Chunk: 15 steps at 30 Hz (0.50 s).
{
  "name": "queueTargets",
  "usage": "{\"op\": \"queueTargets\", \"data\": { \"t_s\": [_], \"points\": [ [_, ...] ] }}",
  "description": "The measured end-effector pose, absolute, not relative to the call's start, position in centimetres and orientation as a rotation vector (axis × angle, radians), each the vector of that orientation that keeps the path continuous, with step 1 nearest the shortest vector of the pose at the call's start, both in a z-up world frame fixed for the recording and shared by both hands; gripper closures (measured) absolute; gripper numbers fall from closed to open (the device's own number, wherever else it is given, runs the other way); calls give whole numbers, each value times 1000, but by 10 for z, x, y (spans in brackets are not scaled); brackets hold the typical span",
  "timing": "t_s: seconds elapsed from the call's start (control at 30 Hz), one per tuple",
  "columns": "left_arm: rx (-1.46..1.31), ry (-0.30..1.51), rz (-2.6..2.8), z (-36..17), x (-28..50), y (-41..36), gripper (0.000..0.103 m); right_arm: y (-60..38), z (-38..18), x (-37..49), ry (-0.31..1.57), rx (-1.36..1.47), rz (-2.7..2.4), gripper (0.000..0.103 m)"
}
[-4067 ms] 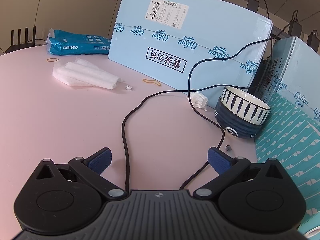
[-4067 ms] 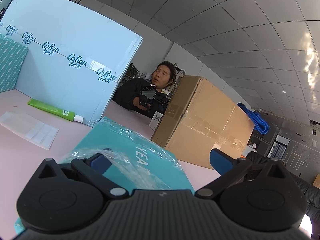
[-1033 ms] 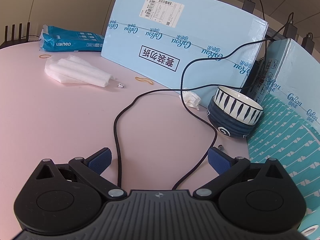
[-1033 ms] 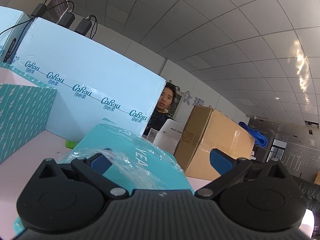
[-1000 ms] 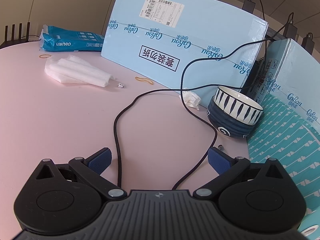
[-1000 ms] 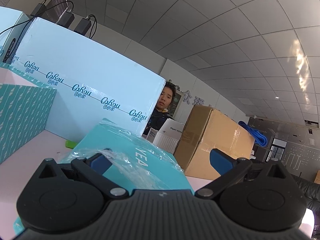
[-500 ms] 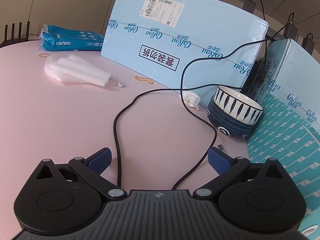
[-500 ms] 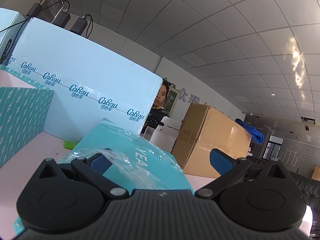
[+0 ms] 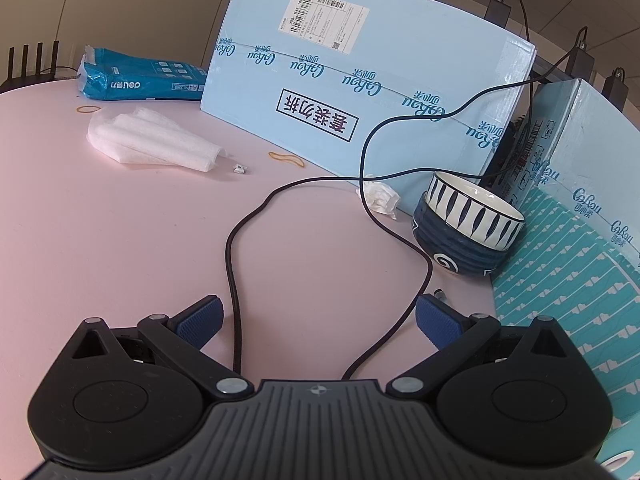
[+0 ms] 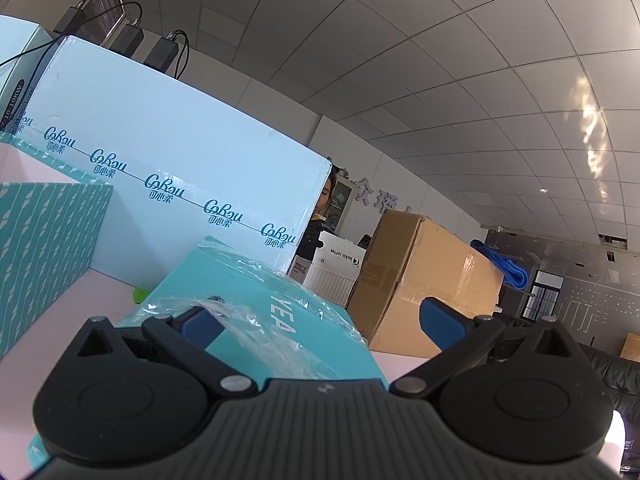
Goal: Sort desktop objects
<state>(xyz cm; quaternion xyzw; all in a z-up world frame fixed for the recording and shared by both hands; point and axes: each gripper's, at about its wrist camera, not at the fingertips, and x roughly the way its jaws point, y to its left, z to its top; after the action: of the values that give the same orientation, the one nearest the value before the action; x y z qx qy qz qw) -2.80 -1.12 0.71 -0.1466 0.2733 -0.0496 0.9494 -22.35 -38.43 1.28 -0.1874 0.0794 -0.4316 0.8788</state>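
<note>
My right tool point(image 10: 320, 322) gapes around the plastic-wrapped teal box point(image 10: 256, 316); I should centre it before clenching. Left tool point(image 9: 318, 316) hangs released over the black cable point(image 9: 232, 264).

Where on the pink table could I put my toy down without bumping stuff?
The biggest bare patch of the pink table lies left of the black cable and in front of the white foam sheets. A smaller patch sits inside the cable's loop. It's crowded near the striped bowl, the crumpled tissue and the blue boxes.

Teal plastic-wrapped box point(image 10: 248, 300) — lying on table.
</note>
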Motion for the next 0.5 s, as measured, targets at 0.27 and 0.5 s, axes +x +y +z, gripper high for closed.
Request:
{"op": "queueTargets", "data": {
  "t_s": [0.27, 0.5],
  "points": [
    [-295, 557, -97, 7, -28, -12, 0, -385, 14, -222, 162, -380, -908, 0],
    [-295, 557, -93, 7, -28, -12, 0, -384, 13, -212, 160, -375, -917, 0]
  ]
}}
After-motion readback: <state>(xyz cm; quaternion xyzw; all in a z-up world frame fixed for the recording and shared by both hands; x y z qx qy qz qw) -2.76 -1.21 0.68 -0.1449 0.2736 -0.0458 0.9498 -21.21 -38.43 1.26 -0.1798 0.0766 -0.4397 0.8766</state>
